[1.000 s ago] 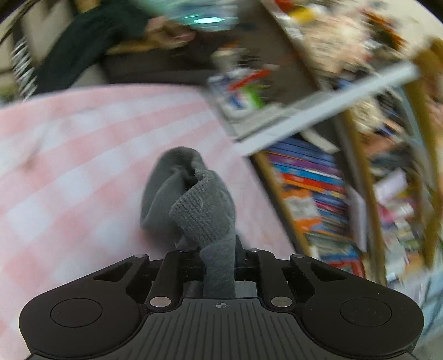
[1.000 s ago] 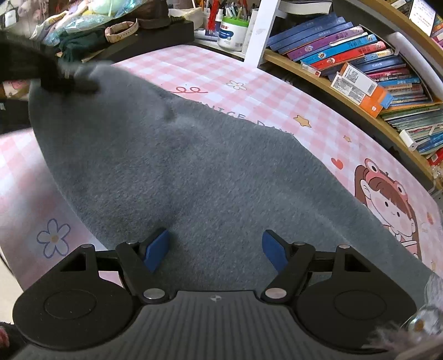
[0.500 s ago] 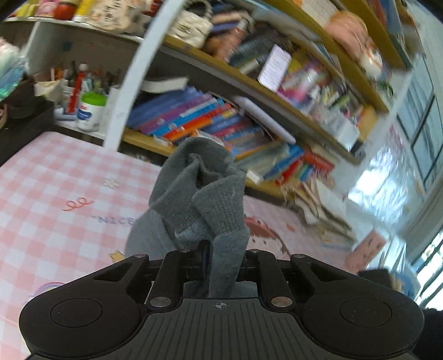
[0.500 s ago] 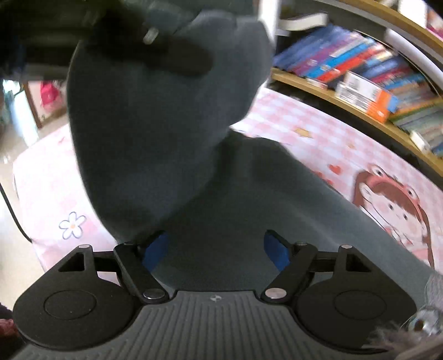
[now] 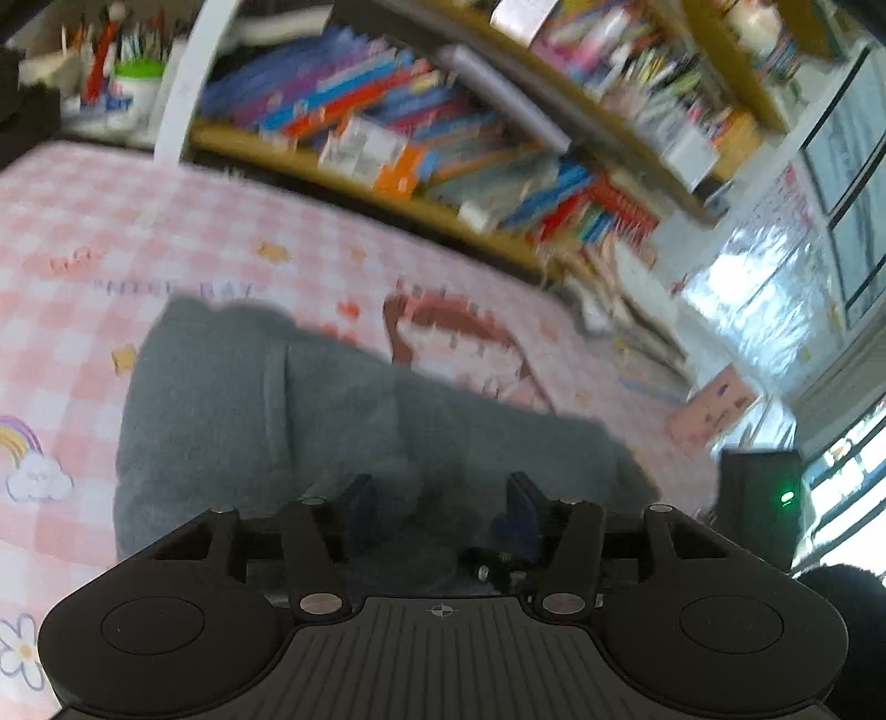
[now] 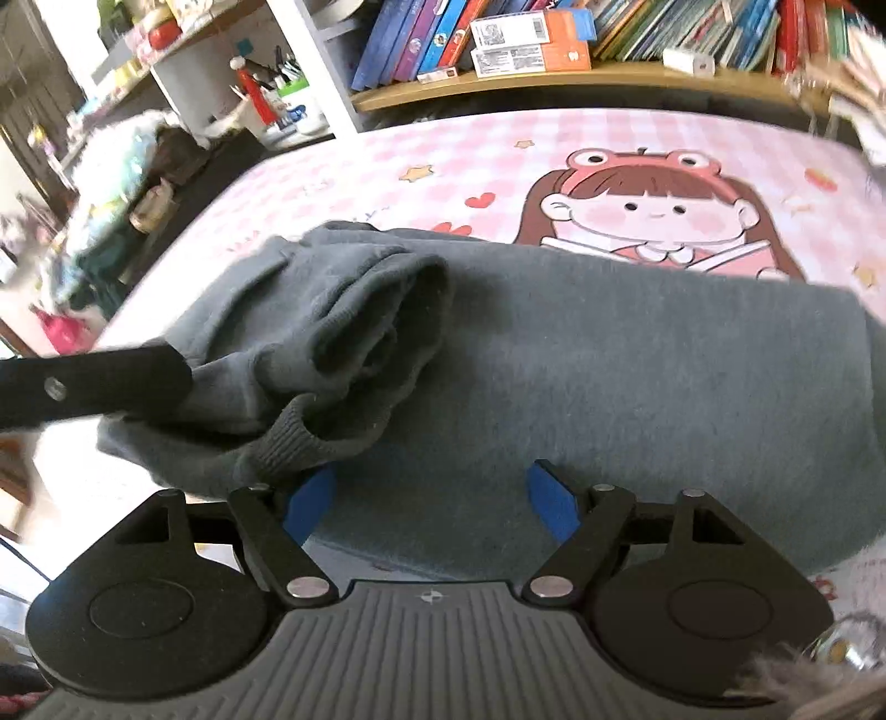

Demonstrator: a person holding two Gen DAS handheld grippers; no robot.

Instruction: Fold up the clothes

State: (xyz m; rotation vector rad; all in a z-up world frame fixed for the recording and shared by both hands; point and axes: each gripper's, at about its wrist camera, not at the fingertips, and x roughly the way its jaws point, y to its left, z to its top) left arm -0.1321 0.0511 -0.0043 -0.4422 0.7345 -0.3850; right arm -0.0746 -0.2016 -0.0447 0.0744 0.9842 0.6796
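Observation:
A grey sweatshirt lies on the pink checked bed cover, with its ribbed cuff and sleeve bunched on top at the left. In the blurred left wrist view the same grey garment lies under my left gripper, which is open and empty just above it. My right gripper is open over the near edge of the sweatshirt, holding nothing. A black finger of the left gripper reaches in from the left and touches the bunched sleeve.
Bookshelves with coloured books run along the far side of the bed. A desk with pens and jars stands at the back left. A cartoon girl print sits beyond the garment. A black device with a green light is at the right.
My left gripper, which was shut on the grey cuff and carrying it across, has opened and let the sleeve drop onto the sweatshirt. The right gripper stayed open.

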